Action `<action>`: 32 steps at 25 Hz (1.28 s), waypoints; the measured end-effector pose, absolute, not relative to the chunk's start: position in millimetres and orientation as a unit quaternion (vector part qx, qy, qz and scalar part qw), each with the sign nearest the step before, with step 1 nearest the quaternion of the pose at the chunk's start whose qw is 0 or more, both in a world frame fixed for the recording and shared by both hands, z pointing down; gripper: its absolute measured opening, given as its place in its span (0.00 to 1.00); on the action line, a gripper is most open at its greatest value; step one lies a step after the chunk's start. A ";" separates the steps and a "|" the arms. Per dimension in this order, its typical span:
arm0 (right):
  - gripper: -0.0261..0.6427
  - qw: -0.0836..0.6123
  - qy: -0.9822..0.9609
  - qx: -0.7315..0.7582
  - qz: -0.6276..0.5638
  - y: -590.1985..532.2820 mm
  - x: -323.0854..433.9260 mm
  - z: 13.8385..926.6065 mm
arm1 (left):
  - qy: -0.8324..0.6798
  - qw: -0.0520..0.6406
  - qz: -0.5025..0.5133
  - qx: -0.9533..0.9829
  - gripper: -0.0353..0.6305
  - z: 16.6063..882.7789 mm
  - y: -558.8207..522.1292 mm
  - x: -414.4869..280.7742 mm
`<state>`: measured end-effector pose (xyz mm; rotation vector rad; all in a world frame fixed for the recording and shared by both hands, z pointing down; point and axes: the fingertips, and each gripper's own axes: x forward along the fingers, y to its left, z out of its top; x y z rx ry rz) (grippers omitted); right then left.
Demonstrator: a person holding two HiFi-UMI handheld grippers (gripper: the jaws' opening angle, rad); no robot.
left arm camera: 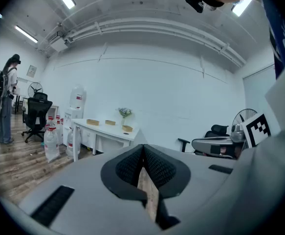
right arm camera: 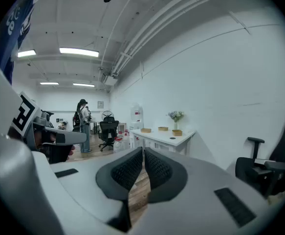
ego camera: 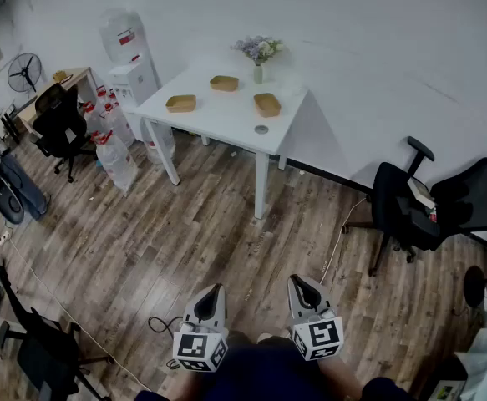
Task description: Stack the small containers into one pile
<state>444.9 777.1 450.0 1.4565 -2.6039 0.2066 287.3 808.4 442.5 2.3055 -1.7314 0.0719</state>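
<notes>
Three small tan containers lie apart on a white table (ego camera: 226, 119) across the room: one at the left (ego camera: 180, 103), one at the back (ego camera: 224, 83), one at the right (ego camera: 267, 104). From the left gripper view they look tiny (left arm camera: 109, 123); the right gripper view shows them tiny too (right arm camera: 163, 129). My left gripper (ego camera: 217, 288) and right gripper (ego camera: 294, 279) hang side by side near my body, far from the table, over the wood floor. Both are shut with nothing between the jaws.
A vase of flowers (ego camera: 260, 54) and a small round dark thing (ego camera: 261, 129) also sit on the table. A water dispenser (ego camera: 130, 65) and bottles stand left of it. Black office chairs (ego camera: 418, 203) are at right, another (ego camera: 59, 124) at left. A person (left arm camera: 4, 104) stands far left.
</notes>
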 end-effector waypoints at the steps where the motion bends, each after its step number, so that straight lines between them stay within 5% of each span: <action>1: 0.12 0.072 -0.868 0.487 0.066 773.6 451.1 447.6 | -0.595 0.123 0.022 0.794 0.08 439.9 806.2 292.1; 19: 0.12 0.059 -0.864 0.487 0.111 760.3 477.0 466.6 | -0.598 0.143 0.052 0.787 0.08 462.4 805.9 317.7; 32: 0.12 0.077 -0.856 0.501 0.102 655.4 421.1 464.3 | -0.542 0.138 0.060 0.827 0.08 465.4 673.2 270.8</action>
